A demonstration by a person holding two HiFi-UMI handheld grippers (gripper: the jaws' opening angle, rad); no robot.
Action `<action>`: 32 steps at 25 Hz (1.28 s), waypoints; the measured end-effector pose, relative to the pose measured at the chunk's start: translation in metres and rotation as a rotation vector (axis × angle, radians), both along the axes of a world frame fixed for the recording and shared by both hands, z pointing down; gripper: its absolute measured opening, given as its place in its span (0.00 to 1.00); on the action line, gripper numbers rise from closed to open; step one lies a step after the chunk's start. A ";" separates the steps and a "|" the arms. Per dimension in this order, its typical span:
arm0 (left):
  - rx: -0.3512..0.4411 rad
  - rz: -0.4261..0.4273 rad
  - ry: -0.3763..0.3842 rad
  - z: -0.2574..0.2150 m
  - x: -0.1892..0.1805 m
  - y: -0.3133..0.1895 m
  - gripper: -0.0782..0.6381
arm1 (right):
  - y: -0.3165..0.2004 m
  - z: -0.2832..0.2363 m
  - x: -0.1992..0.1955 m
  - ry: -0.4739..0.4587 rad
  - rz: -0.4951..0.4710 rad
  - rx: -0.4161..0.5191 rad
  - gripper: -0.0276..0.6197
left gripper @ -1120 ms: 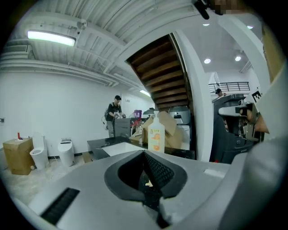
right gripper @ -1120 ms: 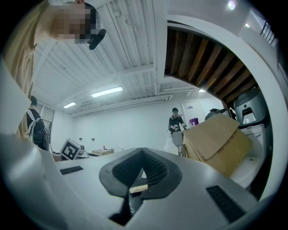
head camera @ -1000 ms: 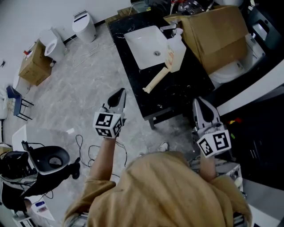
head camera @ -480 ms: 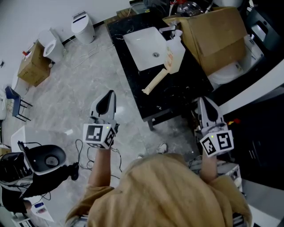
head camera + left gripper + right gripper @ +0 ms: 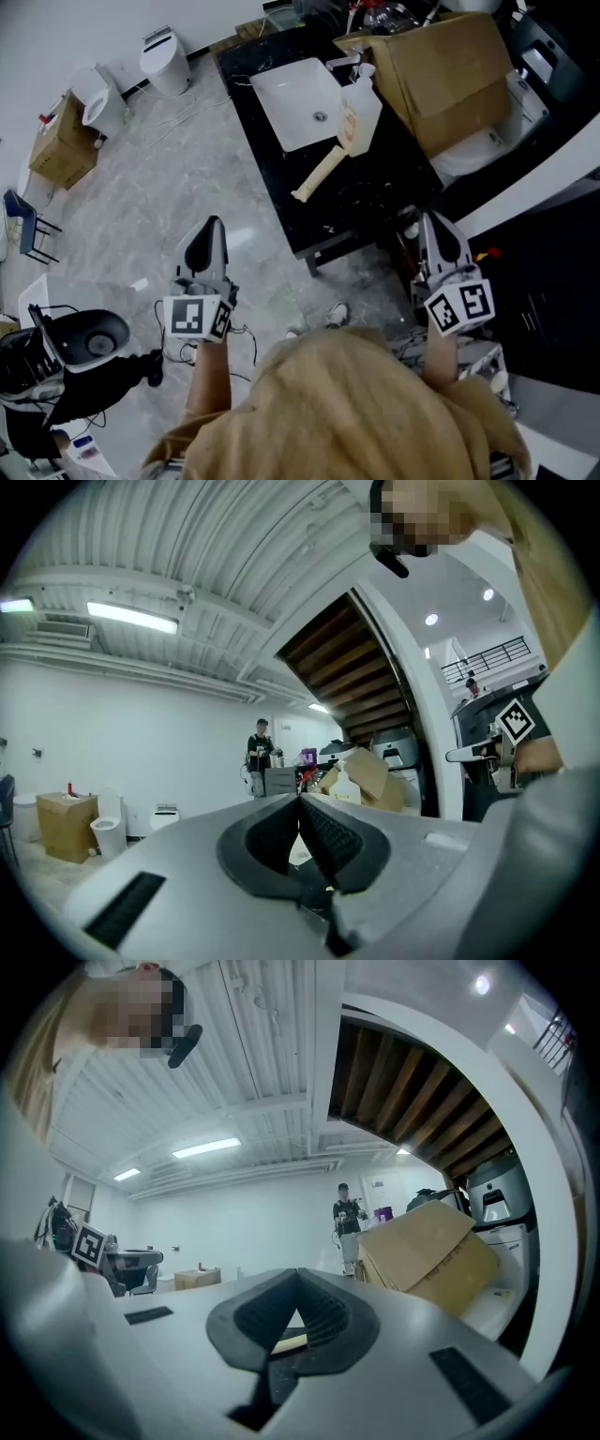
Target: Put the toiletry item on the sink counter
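A black sink counter (image 5: 370, 192) with a white basin (image 5: 291, 101) stands ahead of me in the head view. On it a pale bottle (image 5: 359, 114) stands beside the basin, and a cream tube (image 5: 317, 175) lies in front of it. My left gripper (image 5: 208, 231) hangs over the marble floor, left of the counter's near corner, shut with nothing in it. At the counter's near right end my right gripper (image 5: 434, 225) is also shut and empty. In the left gripper view the jaws meet at the tips (image 5: 300, 803); in the right gripper view they meet too (image 5: 298, 1274).
A big open cardboard box (image 5: 450, 70) sits on the counter's far right. Toilets (image 5: 167, 47) and another box (image 5: 58, 141) stand along the far left wall. A toilet seat (image 5: 89, 339) and cables (image 5: 187, 323) lie on the floor near me. A person (image 5: 260, 755) stands far off.
My left gripper has drifted left and toward me, away from the counter, still shut. The right gripper has barely shifted.
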State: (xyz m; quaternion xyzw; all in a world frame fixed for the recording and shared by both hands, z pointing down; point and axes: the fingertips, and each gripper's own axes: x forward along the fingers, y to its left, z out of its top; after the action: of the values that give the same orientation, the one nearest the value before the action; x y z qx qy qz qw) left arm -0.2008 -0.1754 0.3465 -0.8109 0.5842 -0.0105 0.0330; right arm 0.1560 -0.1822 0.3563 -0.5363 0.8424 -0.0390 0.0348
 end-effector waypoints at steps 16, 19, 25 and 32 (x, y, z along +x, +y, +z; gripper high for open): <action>-0.005 0.001 0.057 0.008 0.006 0.017 0.12 | 0.009 0.008 -0.030 0.023 -0.078 -0.014 0.05; 0.004 -0.001 0.053 0.004 0.004 0.016 0.12 | 0.009 0.008 -0.031 0.023 -0.081 -0.013 0.05; 0.009 0.005 0.065 0.001 0.005 0.012 0.12 | 0.009 0.006 -0.032 0.020 -0.081 -0.005 0.05; 0.015 0.018 0.063 -0.005 0.006 0.008 0.12 | 0.008 0.001 -0.035 0.023 -0.080 -0.002 0.05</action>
State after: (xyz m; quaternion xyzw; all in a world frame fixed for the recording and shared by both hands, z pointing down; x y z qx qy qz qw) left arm -0.1952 -0.1670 0.3416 -0.8158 0.5776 0.0200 0.0208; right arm 0.1208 -0.1747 0.3569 -0.5028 0.8634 -0.0349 0.0230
